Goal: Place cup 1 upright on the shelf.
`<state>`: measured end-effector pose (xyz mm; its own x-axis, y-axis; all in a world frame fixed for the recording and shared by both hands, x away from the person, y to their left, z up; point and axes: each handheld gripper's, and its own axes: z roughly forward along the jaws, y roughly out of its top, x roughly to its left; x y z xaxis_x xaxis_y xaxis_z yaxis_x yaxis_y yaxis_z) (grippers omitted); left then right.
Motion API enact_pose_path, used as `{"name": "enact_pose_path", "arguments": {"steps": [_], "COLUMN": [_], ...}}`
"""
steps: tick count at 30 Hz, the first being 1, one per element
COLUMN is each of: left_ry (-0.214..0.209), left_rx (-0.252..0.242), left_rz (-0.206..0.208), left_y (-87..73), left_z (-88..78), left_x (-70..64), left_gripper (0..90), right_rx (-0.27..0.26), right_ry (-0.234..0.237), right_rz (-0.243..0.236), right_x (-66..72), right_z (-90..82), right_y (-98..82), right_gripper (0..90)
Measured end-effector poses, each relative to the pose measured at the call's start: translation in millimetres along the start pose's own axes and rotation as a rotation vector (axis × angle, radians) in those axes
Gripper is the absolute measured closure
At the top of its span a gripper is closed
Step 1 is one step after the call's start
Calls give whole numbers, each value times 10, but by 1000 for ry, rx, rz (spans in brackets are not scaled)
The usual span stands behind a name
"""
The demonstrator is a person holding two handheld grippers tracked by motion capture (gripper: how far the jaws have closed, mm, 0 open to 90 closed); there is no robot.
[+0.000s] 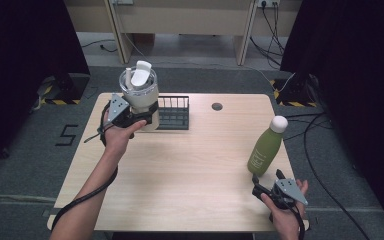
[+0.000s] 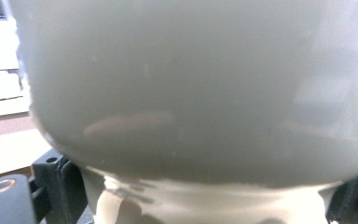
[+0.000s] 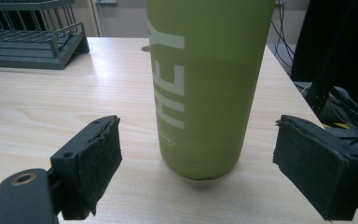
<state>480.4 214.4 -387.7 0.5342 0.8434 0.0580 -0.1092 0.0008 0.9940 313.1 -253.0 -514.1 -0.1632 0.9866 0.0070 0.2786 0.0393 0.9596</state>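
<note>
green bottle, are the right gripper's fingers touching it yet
Apart. The right gripper view shows both fingers standing open, with bare table visible between each one and the green bottle.

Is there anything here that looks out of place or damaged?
Mostly not. The green bottle stands upright on the table, nothing is spilled. One small thing: the foam pad on the right gripper looks ragged and frayed at its edge.
</note>
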Motion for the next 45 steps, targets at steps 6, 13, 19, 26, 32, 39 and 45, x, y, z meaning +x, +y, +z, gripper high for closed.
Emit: {"name": "enact_pose_path", "arguments": {"steps": [6, 13, 19, 26, 32, 39, 45], "left_ry": [-1, 1, 3, 4, 3, 10, 10], "left_rx": [-1, -3, 0, -1, -3, -5, -4], "left_rz": [-2, 0, -4, -6, -2, -4, -1], "left_y": [-2, 7, 10, 30, 57, 73, 87], "left_z": [66, 150, 213, 277, 339, 406, 477], "left_x": [3, 3, 5, 14, 23, 44, 49], "left_gripper": [86, 86, 86, 86, 86, 86, 86], "right_rx": [0, 2, 2, 4, 5, 0, 0], "right_ry": [2, 3, 3, 4, 5, 5, 6], "right_rz": [-3, -1, -1, 2, 2, -1, -1], "right_x": [-3, -5, -5, -3, -8, -16, -16], "right_z": [4, 5, 4, 4, 6, 12, 11], "right_y": [-3, -5, -5, -6, -9, -12, -11], "right_gripper": [148, 148, 148, 148, 148, 149, 149]}}
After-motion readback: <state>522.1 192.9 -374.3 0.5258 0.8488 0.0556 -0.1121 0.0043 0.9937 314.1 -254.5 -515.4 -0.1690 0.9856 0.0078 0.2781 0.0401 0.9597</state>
